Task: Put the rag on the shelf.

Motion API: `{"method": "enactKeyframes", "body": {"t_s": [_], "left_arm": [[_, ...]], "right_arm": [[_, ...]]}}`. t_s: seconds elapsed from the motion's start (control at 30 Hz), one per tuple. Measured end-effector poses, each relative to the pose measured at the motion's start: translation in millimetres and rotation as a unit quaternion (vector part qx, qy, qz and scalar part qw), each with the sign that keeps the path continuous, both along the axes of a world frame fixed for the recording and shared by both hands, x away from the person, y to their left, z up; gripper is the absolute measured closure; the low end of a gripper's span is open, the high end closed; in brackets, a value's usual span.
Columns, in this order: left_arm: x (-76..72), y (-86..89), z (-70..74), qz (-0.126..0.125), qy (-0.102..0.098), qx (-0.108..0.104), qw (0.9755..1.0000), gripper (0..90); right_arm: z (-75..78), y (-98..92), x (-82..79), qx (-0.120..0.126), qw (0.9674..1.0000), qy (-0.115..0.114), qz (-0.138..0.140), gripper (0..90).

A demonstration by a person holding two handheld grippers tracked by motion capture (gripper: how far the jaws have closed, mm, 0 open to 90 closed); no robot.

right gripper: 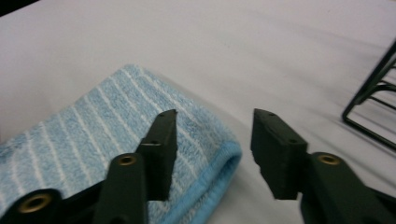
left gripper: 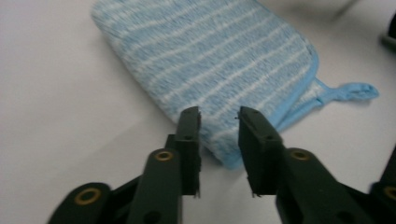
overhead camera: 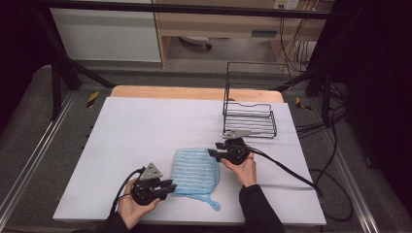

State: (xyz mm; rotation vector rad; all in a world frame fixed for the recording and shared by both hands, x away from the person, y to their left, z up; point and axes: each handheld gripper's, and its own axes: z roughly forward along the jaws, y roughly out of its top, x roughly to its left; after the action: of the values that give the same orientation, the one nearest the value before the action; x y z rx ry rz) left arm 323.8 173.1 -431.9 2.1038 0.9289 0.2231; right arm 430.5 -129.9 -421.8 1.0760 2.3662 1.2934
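Left claw, black with a grey three-cornered plate on top, lies low and level at the near left corner of the folded cloth; its jaws stand a little apart, the cloth's corner between them but not pinched. Right claw lies at the cloth's far right corner, jaws moderately parted and holding nothing; in the right gripper view one jaw hangs over the terry, the other over bare sheet. Cloth: pale blue terry with thin white stripes, folded to a rounded rectangle, bound in a brighter blue edging, with a hanging loop trailing from its near side. It lies flat on the white sheet covering the bench, toward the near middle. Wire rack, black and open-sided, stands just beyond the right claw, close by. Both hands come in from the near edge, cables trailing. Broad bare sheet lies left of and beyond the cloth.
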Motion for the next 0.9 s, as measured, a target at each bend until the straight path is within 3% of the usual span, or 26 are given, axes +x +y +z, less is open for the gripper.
{"method": "enactKeyframes", "body": {"t_s": [0.17,0.47,0.63,0.9], "left_arm": [[13.9,14.4,5.9,0.014,-0.005,-0.007,0.9999,51.2],[41.4,20.5,11.0,0.015,0.007,0.006,0.9999,20.9],[57.3,15.7,14.6,0.02,0.007,0.008,0.9997,9.4],[83.5,1.8,24.1,0.043,-0.017,0.019,0.9988,8.2]], "right_arm": [[9.3,-19.7,-14.3,0.011,0.9999,0.003,0.004,32.4],[-0.5,-46.7,-36.8,0.027,0.9993,0.024,-0.001,7.0],[-12.0,-57.8,-47.3,0.025,0.9992,0.033,0.002,4.7],[-15.5,-65.3,-57.8,0.029,0.9991,0.031,-0.002,3.2]]}}
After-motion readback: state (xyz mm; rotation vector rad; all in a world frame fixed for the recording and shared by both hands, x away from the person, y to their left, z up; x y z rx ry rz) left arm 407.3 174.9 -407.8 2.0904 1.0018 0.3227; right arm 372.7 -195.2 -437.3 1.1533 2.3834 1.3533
